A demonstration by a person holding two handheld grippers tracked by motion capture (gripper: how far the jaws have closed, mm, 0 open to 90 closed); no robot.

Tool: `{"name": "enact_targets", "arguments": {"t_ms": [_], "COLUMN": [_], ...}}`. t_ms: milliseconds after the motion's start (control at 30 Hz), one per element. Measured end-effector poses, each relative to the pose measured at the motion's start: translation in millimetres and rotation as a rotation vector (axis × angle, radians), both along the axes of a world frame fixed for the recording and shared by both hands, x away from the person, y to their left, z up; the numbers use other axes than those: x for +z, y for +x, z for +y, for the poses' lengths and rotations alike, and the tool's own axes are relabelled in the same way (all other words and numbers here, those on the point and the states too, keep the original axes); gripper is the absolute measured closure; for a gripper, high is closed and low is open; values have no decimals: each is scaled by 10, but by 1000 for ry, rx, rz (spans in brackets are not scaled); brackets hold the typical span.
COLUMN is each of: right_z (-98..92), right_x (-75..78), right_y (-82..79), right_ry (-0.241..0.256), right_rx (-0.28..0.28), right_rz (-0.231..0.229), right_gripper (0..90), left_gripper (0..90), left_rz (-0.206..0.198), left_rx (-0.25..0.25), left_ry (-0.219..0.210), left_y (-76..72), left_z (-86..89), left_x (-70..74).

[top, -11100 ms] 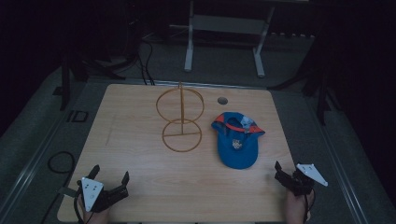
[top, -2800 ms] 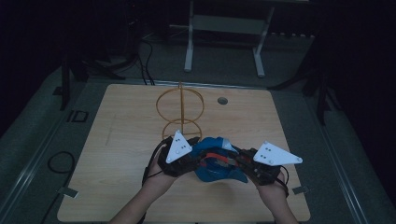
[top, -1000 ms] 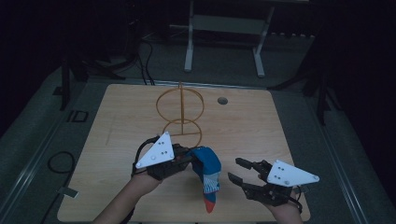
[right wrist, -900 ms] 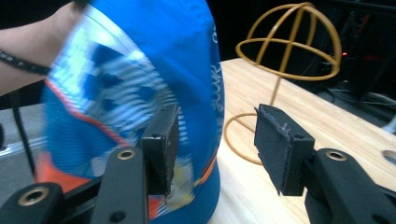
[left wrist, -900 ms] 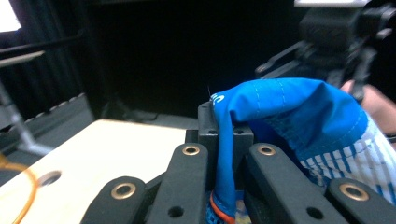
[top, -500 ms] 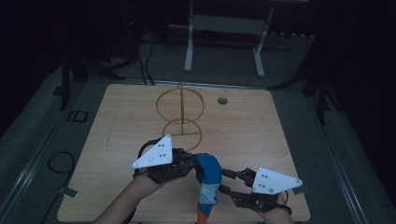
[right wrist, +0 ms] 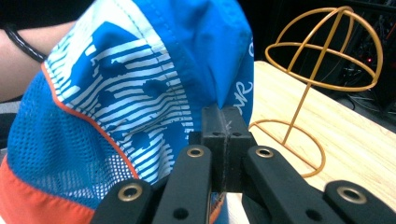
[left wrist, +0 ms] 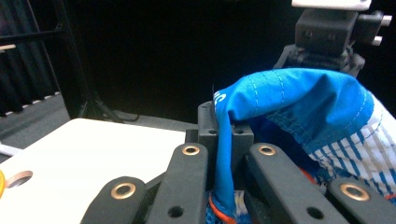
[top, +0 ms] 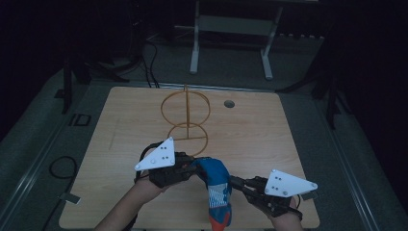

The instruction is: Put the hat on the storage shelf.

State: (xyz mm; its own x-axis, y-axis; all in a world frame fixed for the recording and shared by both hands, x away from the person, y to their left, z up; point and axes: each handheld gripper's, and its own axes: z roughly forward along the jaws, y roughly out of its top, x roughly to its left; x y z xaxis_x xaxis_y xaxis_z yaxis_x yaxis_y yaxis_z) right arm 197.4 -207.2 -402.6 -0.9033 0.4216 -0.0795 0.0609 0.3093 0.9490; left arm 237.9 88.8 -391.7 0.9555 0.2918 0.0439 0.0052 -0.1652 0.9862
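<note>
A blue cap [top: 216, 188] with white stripes, mesh and an orange rim hangs crumpled above the table's front edge. My left gripper [top: 195, 167] is shut on its upper fold; in the left gripper view the blue fabric [left wrist: 299, 102] runs down between the closed jaws of that gripper [left wrist: 225, 140]. From the right, my right gripper [top: 232, 181] meets the cap's side. In the right gripper view its tips [right wrist: 223, 128] are pressed together against the cap [right wrist: 140, 93], with fabric showing between the jaw links. A gold wire hat stand [top: 186, 120] stands just behind.
The wooden table [top: 274, 139] has a small round hole [top: 229, 103] at the back. A metal frame [top: 231, 29] and cables [top: 57, 166] are on the dark floor around it. The stand [right wrist: 322, 65] is close beside the right gripper.
The right gripper has moved left to the hanging cap and closed at its side. The left gripper has kept hold, with the cap drooping lower.
</note>
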Motion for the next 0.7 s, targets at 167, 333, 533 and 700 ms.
{"name": "enact_targets", "arguments": {"t_ms": [167,333,533,700], "right_z": [-41,-119,-140,-164], "right_x": [55,132,213,283], "right_y": [3,43,46,63], "right_ry": [14,21,36,45], "right_rx": [-6,-43,-52,-60], "right_rz": [-6,-25,-39,-49], "right_gripper": [900,900,900,900], "left_gripper": [885,882,826,650], "left_rz": [-8,-7,8,16], "left_rx": [8,8,-1,6], "left_ry": [21,71,63,57], "left_y": [-19,-37,-90,-145], "left_z": [19,65,66,159], "left_x": [8,-22,-59,-69]}}
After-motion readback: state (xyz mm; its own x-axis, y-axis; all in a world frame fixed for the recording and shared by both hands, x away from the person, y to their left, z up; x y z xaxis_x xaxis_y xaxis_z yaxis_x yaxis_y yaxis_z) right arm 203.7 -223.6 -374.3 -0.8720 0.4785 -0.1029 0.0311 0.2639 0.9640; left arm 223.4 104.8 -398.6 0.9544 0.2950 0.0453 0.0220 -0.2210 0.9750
